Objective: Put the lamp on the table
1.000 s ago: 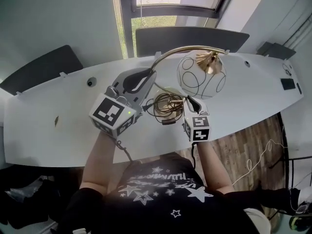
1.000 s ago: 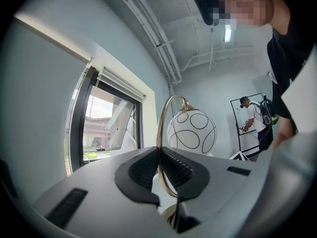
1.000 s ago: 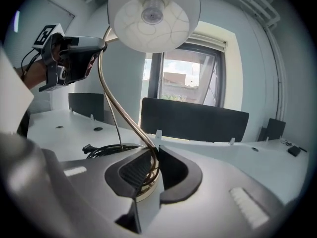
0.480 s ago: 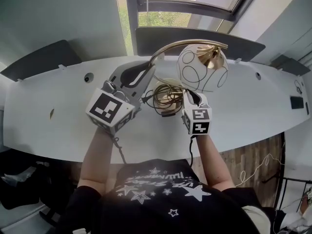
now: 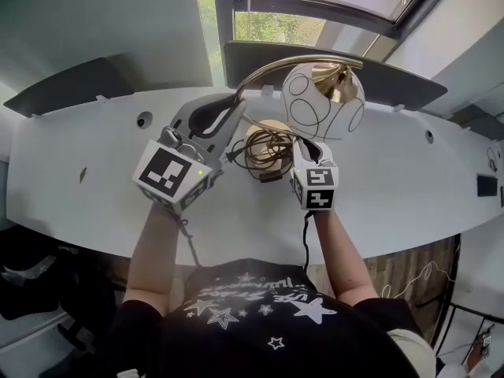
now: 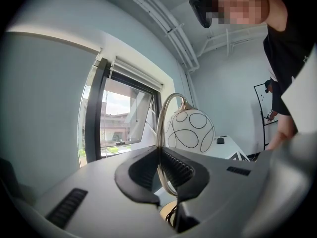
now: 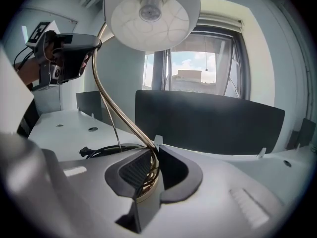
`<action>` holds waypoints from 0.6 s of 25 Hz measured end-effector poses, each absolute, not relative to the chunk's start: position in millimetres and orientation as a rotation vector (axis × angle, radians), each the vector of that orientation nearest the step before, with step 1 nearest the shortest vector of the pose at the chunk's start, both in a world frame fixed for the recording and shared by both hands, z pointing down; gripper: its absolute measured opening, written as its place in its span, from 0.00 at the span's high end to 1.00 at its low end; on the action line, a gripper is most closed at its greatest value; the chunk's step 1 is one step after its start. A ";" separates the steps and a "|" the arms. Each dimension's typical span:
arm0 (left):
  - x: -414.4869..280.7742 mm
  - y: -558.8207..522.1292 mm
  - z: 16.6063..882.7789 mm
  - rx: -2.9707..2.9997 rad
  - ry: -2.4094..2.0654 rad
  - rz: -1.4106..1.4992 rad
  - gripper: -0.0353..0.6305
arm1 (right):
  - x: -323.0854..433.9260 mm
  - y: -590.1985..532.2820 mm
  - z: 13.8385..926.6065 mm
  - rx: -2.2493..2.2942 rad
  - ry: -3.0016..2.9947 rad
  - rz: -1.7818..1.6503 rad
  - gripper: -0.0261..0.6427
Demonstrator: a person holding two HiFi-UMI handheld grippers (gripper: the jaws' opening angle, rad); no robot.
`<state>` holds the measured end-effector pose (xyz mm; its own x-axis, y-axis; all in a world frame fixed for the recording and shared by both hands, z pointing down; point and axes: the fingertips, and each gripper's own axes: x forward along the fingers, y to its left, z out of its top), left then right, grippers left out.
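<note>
Brass lamp (image 5: 264, 71) is held by both grippers over the middle of the white table (image 5: 394, 187), toward its far edge; can't tell if the base (image 5: 260, 135) touches the top. L gripper (image 5: 234, 105) has its jaws closed on the arched brass stem (image 6: 159, 128), partway up, pads pressing it from both sides w/ only the thin tube between them. R gripper (image 5: 304, 145) is narrowly parted, clamped at the stem's foot, right by the base rim (image 7: 143, 195); stem rises out from between its pads. White glass shade (image 5: 323, 101) w/ black ring pattern hangs from the arch's end, above and beyond the R gripper; seen from below in the right gripper view, bulb visible inside. Black cord (image 5: 268, 154) lies coiled on the base, between the two grippers. Dark panel (image 5: 378, 73) stands along the table's far edge, window (image 5: 315, 22) behind it.
</note>
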<state>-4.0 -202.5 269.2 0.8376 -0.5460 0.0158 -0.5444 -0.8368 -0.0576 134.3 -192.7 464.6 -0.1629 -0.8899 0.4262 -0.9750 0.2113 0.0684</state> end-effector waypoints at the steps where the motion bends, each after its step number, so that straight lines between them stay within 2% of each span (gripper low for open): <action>1: -4.0 -211.7 271.6 -2.962 0.900 -0.060 0.90 | 134.1 -202.1 468.0 1.727 -2.122 0.315 0.89; 15: -10.6 -218.7 271.7 -2.915 1.036 -0.106 0.90 | 128.0 -223.4 470.0 1.625 -2.176 0.300 0.89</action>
